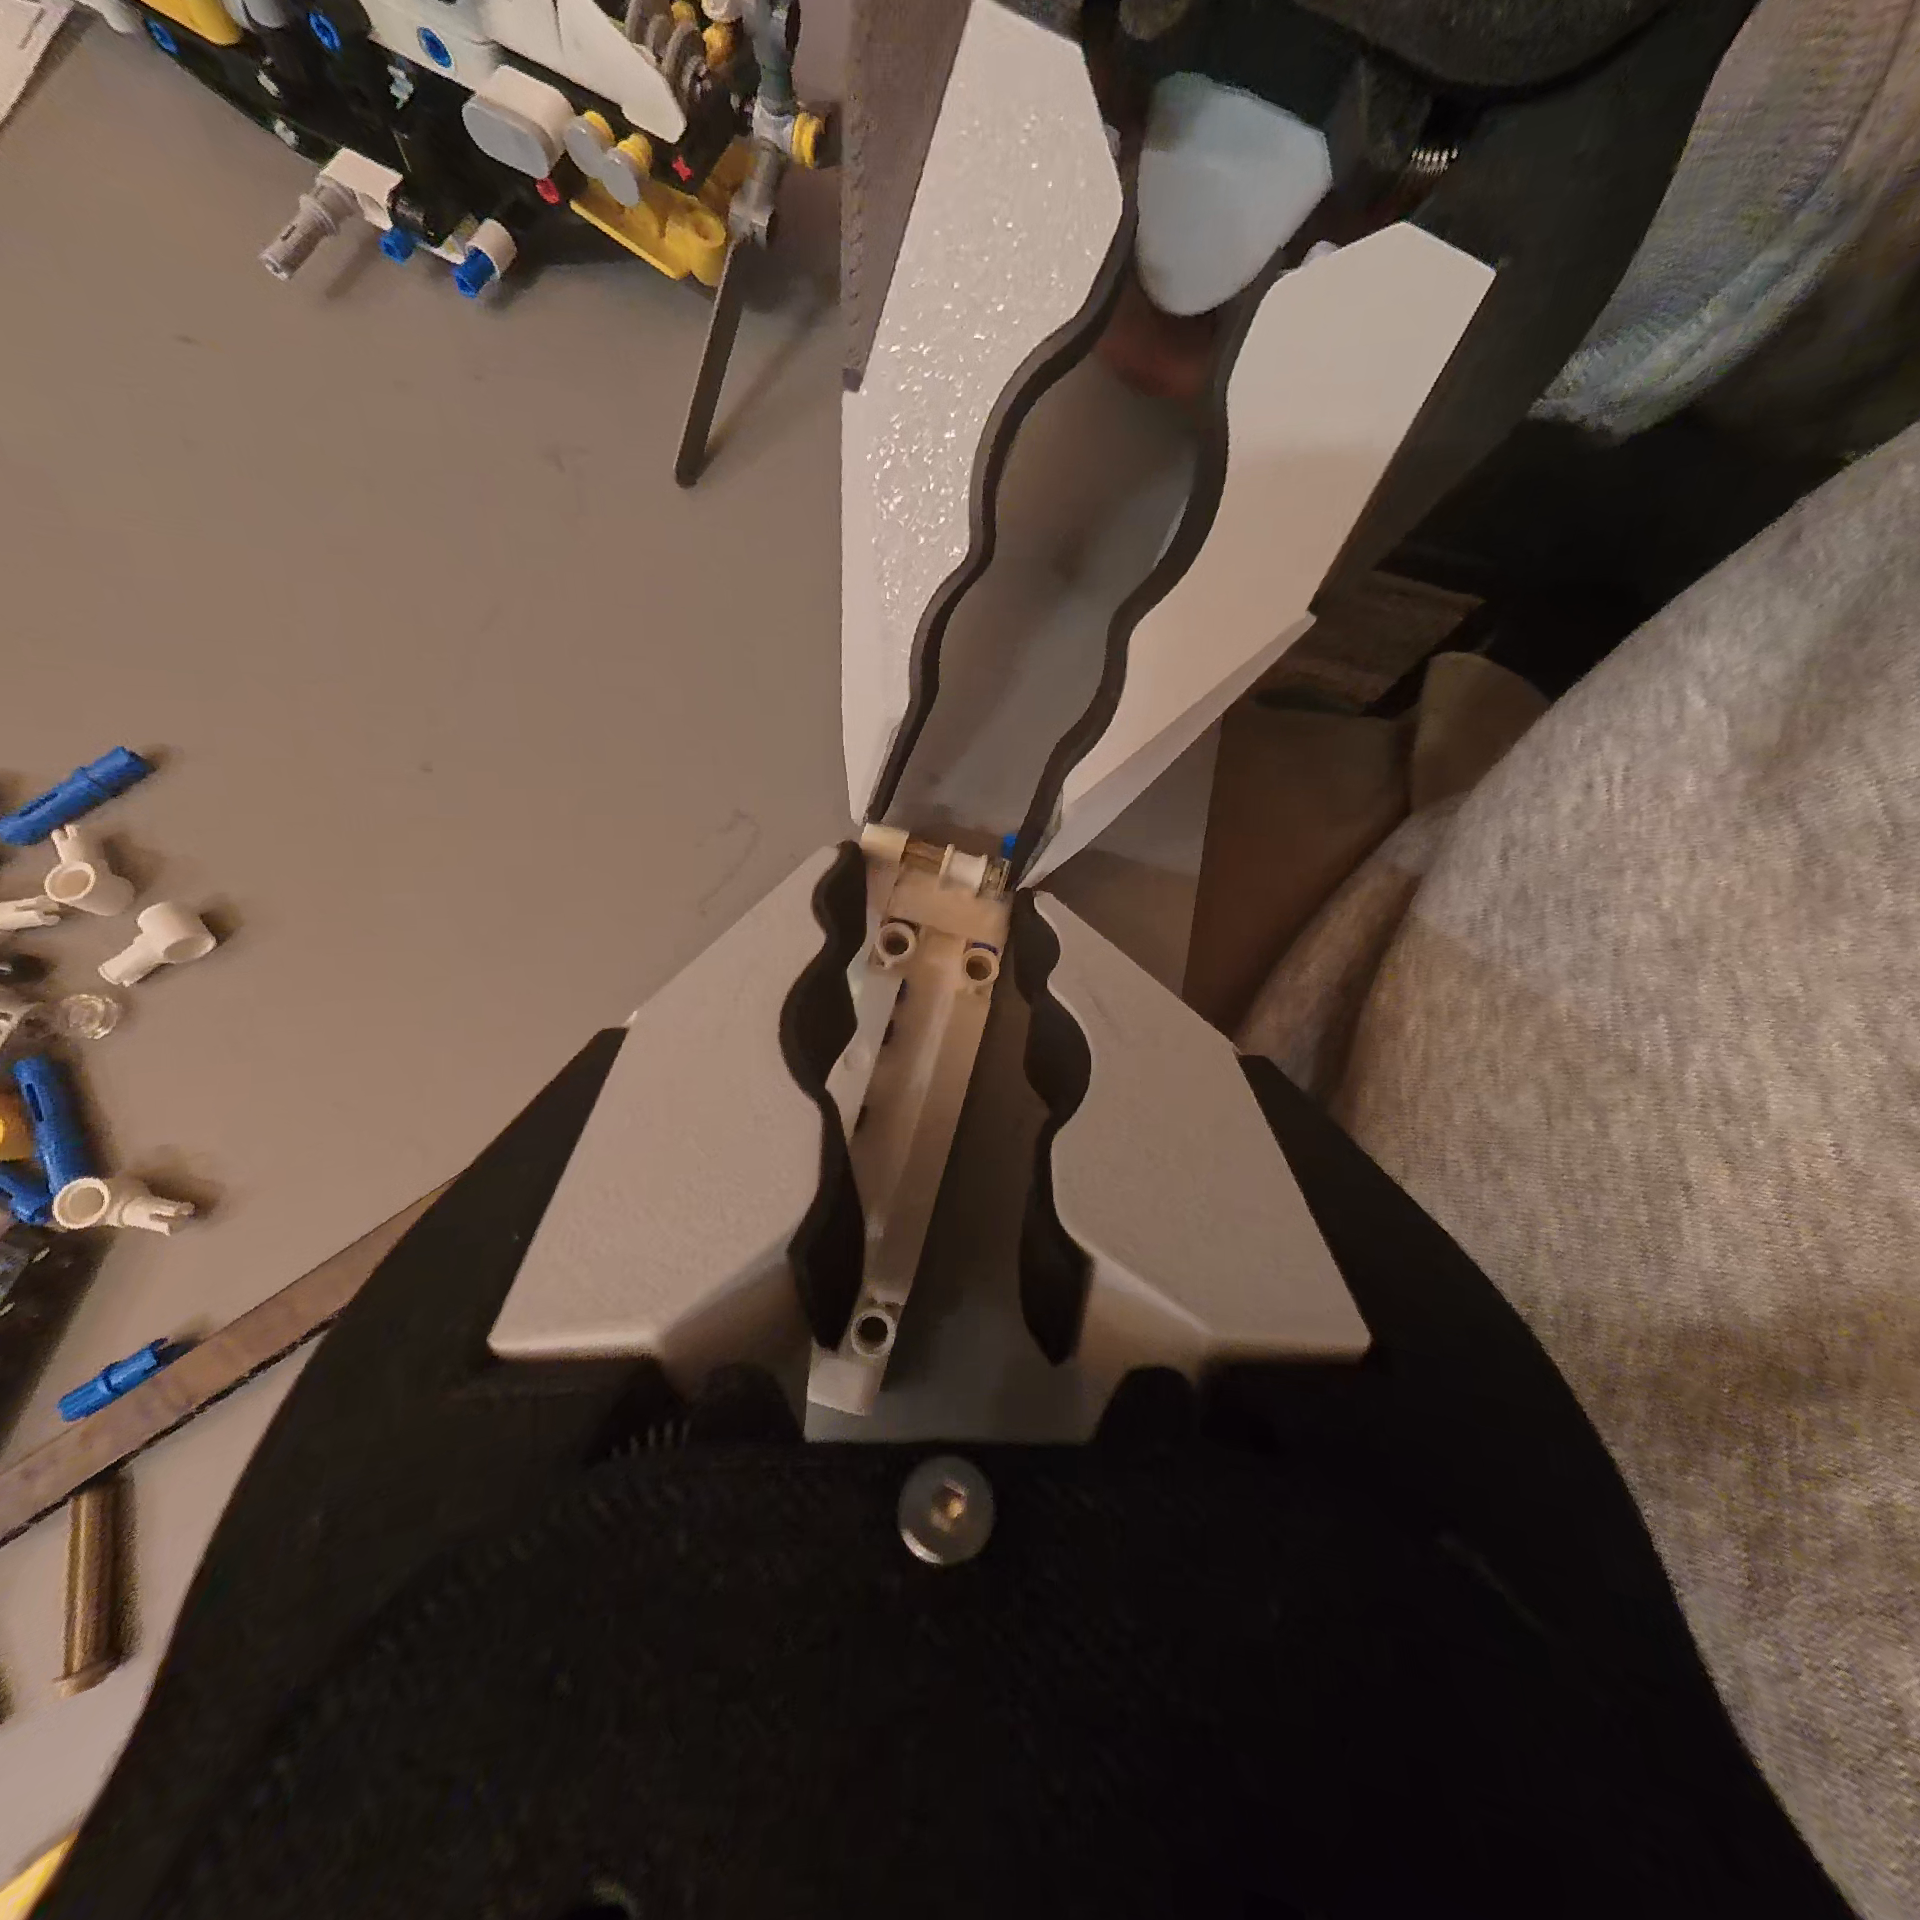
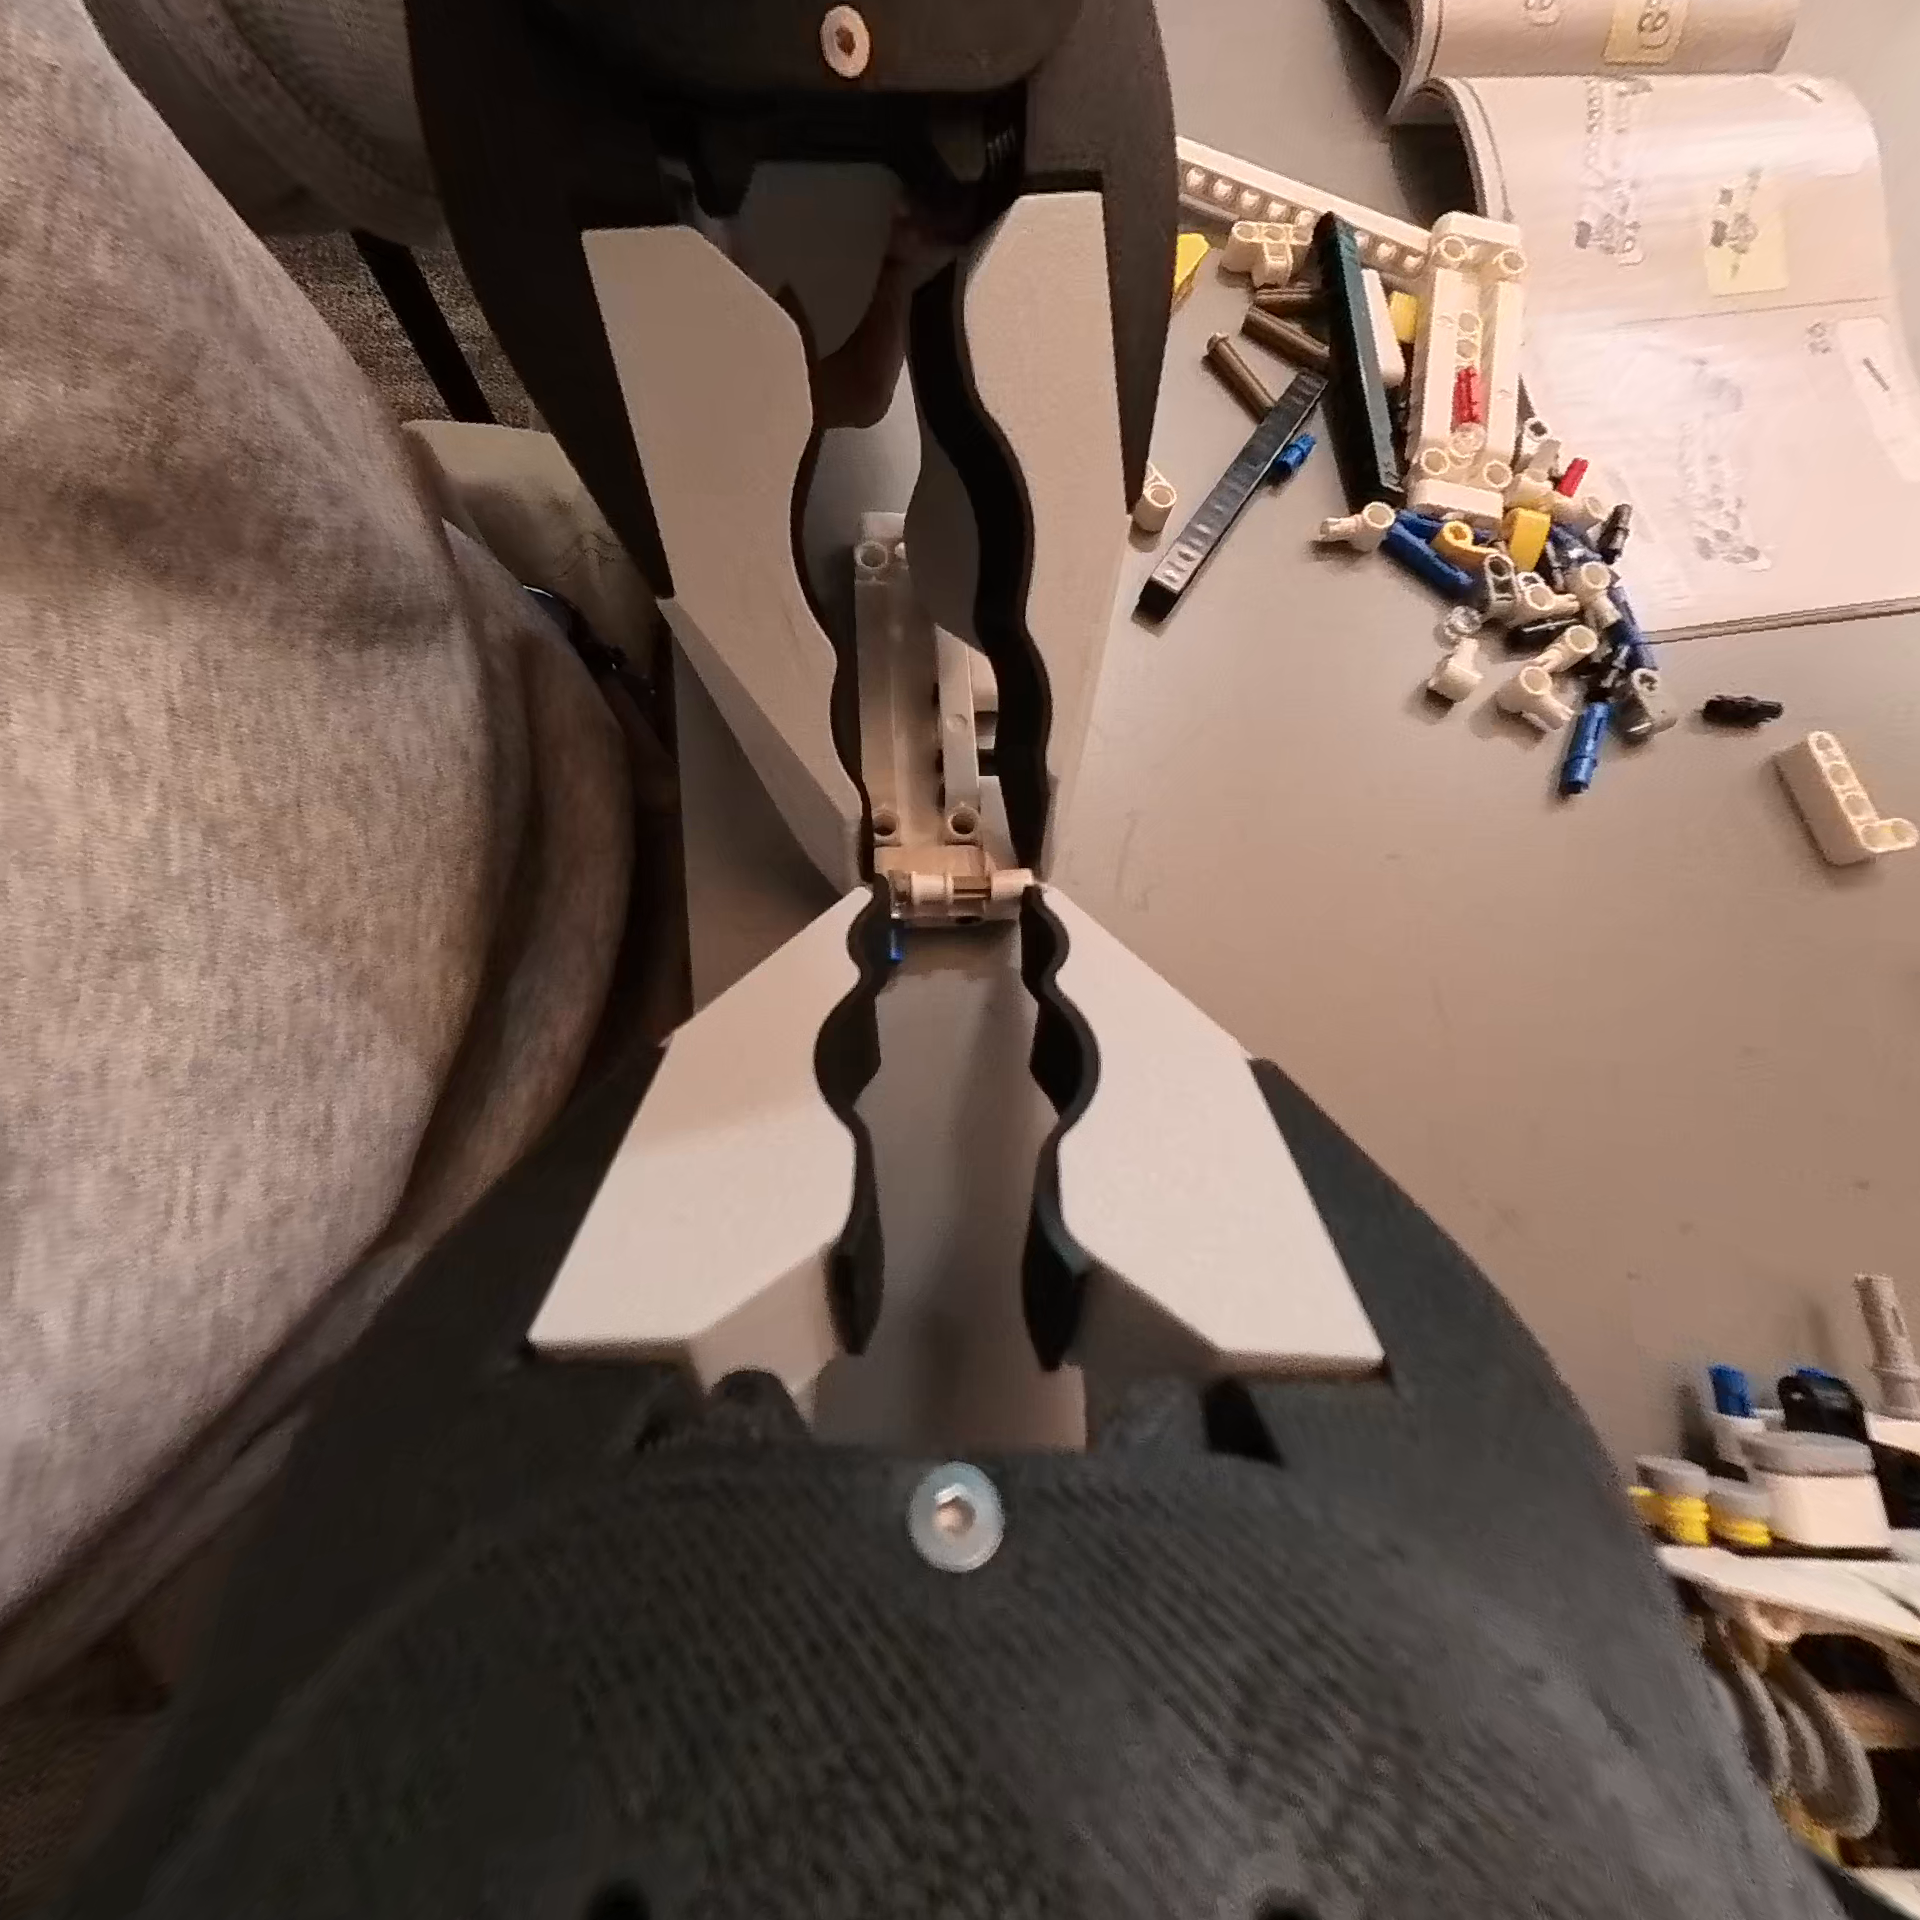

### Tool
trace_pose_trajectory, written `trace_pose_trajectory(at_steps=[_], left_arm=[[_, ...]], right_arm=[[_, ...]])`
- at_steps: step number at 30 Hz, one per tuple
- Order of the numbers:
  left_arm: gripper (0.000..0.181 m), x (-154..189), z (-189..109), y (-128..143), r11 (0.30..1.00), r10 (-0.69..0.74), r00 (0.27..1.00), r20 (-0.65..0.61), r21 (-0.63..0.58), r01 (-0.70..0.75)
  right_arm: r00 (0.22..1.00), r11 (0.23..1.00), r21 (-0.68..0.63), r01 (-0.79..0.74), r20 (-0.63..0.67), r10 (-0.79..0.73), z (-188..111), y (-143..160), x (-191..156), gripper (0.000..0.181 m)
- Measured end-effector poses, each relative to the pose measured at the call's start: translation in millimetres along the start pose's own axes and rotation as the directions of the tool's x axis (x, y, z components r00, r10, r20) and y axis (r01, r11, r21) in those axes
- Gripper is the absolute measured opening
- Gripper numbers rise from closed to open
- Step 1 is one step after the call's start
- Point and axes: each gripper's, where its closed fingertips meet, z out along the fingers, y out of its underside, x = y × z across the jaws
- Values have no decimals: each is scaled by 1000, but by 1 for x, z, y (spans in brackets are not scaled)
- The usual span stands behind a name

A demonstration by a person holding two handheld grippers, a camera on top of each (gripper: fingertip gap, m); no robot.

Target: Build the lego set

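Left gripper (image 1: 940, 878): nearest the left wrist camera; black body, two white fingers with wavy black pads, drawn in on a long white lego beam with pin holes (image 1: 914, 1122) that lies lengthwise between them.
Right gripper (image 2: 956, 894): black body, the same two white fingers; its tips pinch the small tan-and-white connector piece (image 2: 951, 891) at the beam's end, and the channel behind the tips holds nothing.
Pose: the two grippers meet tip to tip, pointing at each other above the edge of the grey tabletop (image 1: 416, 623), beside grey knitted fabric (image 1: 1662, 1039).
Counts, held work: one beam, one connector assembly at its end, one small blue pin (image 2: 891, 940) at the connector's side.
Left wrist view only: the partly built black, yellow and white lego model (image 1: 499, 135) at the far table edge; one black axle rod (image 1: 712, 374) slanting down from it; one brown ridged rod (image 1: 94, 1579); at least three loose blue pins and four white connectors at the left edge.
Right wrist view only: an open instruction booklet (image 2: 1714, 343); a pile of loose white, blue, yellow and red lego parts (image 2: 1538, 582), too many and too mixed to count; one white L-shaped beam (image 2: 1844, 810) lying apart from it; one long black toothed strip (image 2: 1231, 488); one white rectangular frame (image 2: 1465, 364).
Task's thing: beam and connector are held off the table between both tools.
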Motion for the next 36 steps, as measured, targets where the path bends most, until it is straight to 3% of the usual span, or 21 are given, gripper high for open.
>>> trace_pose_trajectory(at_steps=[8, 15, 19, 27, 31, 36], left_arm=[[26, 0, 0, 0, 1000, -6, 1000, -4, 2, 6], [25, -3, -2, 0, 1000, -2, 1000, 1, 8, 2], [26, -2, -3, 0, 1000, -18, 1000, -8, 13, 18], [45, -7, -13, -1, 998, -48, 999, -3, 39, 48], [47, -9, -28, -7, 990, -86, 996, -24, 107, 88], [45, -18, -24, 3, 996, -69, 998, 17, 61, 67]], right_arm=[[1000, 1000, -11, 8, 24, -7, 0, 0, 0, 24], [998, 999, 17, -40, -43, 40, 0, -1, 3, 24], [995, 998, 32, -46, -90, 49, -2, -1, 9, 37], [998, 999, 4, -41, -53, 42, 1, -2, 12, 43], [998, 1000, -5, -29, -52, 28, 4, -4, 12, 46], [998, 999, -2, -53, -29, 53, 9, -5, 12, 42]])
